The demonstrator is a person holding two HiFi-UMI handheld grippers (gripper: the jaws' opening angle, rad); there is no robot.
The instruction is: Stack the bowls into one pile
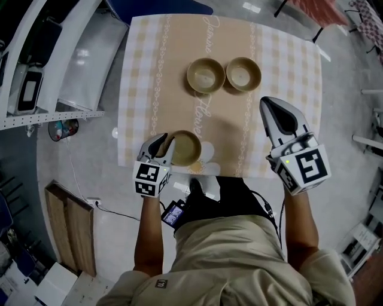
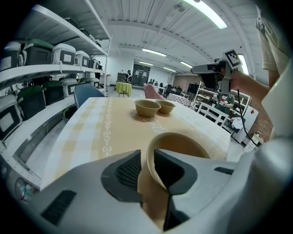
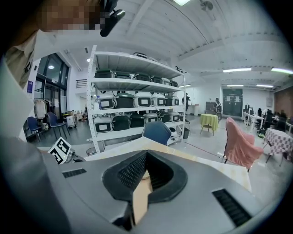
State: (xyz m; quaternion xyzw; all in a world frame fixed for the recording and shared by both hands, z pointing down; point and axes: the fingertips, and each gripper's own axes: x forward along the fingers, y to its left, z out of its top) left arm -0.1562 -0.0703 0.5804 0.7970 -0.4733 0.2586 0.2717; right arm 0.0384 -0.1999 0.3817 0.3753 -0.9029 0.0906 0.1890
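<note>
- Currently the near bowl (image 1: 184,147) is found close to the near edge of the counter (image 1: 281,60), toward its left corner. Whether it rests on the cloth or is raised off it cannot be told.
- Its left rim is pinched by the left gripper (image 1: 163,145). One jaw is set inside the bowl and the other outside, with the wall clamped between them.
- The right gripper (image 1: 270,106) is held over the near right part of the counter, its jaws pressed together on nothing, well apart from every bowl.
- A wide stretch of bare checked cloth (image 1: 143,72) is left open between the near bowl and the two far ones.
- Toward the far middle of the counter, as the head view shows them, the left far bowl (image 1: 205,75) and the right far bowl (image 1: 243,73) are set side by side. Their rims are just beside each other, and contact cannot be confirmed.
- Both far bowls are kept well back from every edge of the counter.
- All three bowls are turned hollow side up, with bare insides shown.
- Shelves (image 1: 66,54) loaded with appliances (image 2: 64,52) are ranged near the counter's left edge.
- A blue chair (image 1: 161,7) is placed at the far edge.
- Wooden boards (image 1: 72,227) are laid on the floor (image 1: 102,179) at the near left.
</note>
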